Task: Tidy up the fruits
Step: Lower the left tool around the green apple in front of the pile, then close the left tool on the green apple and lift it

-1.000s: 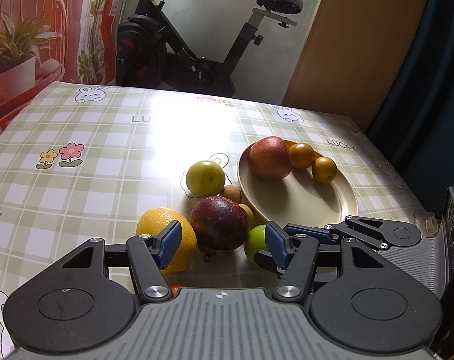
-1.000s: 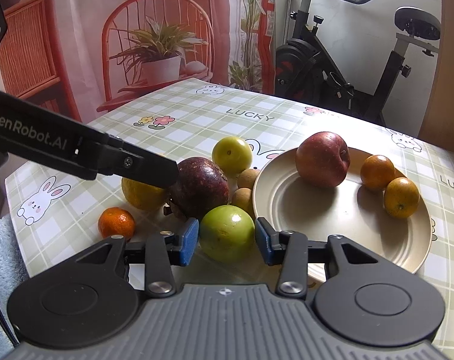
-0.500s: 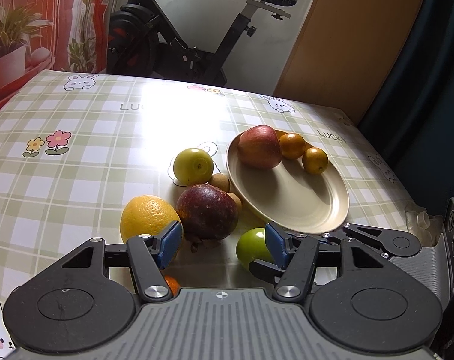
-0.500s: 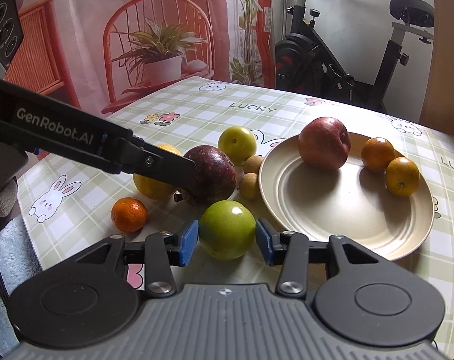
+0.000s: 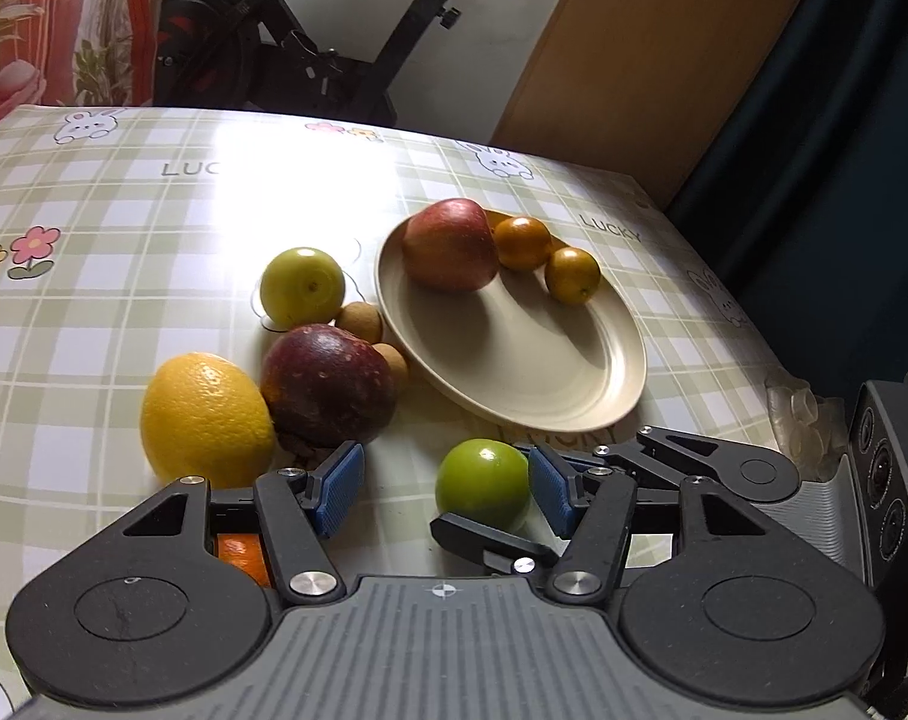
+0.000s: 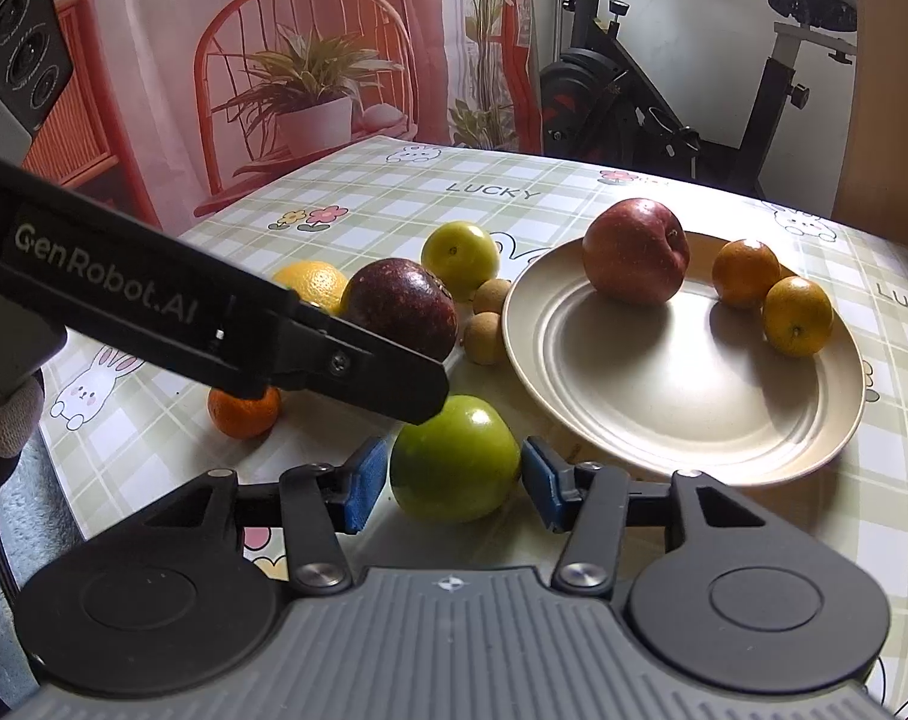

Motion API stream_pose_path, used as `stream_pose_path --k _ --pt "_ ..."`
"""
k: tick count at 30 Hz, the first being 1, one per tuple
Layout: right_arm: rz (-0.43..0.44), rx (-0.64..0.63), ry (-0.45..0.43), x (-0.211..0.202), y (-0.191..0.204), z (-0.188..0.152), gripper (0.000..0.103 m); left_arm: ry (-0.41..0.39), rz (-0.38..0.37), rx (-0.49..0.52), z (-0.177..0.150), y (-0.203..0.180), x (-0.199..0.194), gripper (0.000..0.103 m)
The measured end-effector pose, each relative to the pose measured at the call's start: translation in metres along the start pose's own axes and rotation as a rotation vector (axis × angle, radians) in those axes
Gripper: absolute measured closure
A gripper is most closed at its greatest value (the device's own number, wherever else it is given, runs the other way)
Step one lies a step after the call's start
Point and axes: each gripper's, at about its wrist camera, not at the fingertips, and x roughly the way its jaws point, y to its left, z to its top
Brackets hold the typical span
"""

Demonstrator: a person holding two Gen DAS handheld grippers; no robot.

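Observation:
My right gripper (image 6: 454, 480) is shut on a green round fruit (image 6: 454, 468), just in front of the beige plate (image 6: 682, 420). The plate holds a red apple (image 6: 634, 252) and two small oranges (image 6: 745, 273). My left gripper (image 5: 445, 492) is open with nothing in it, a little short of the dark purple fruit (image 5: 325, 384) and the big yellow citrus (image 5: 205, 414). In the left wrist view the green fruit (image 5: 484, 483) sits between the right gripper's black fingers. One left finger (image 6: 334, 360) crosses the right wrist view.
On the checked tablecloth left of the plate lie a yellow-green fruit (image 6: 460, 252), two brown longans (image 6: 484, 339) and a small tangerine (image 6: 244, 414) near the table edge. An exercise bike (image 6: 664, 108) and a potted plant (image 6: 310, 102) stand beyond the table.
The right gripper has drawn the green fruit back from the purple fruit and the plate's rim, toward the near edge. The left gripper has pulled back from the purple fruit, still open.

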Motion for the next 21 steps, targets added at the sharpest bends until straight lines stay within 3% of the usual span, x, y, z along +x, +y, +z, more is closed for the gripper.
stream_pose_path --k 7,11,21 --pt "0.008 0.002 0.009 -0.001 -0.001 -0.005 0.052 0.067 -0.027 0.032 -0.003 -0.012 0.027 0.041" --pt "0.019 0.015 0.005 0.000 -0.003 -0.005 0.052 0.081 -0.027 0.018 -0.005 -0.008 0.031 0.056" --pt "0.042 0.051 -0.001 -0.003 -0.008 -0.005 0.053 0.074 -0.022 0.016 -0.005 -0.008 0.029 0.056"
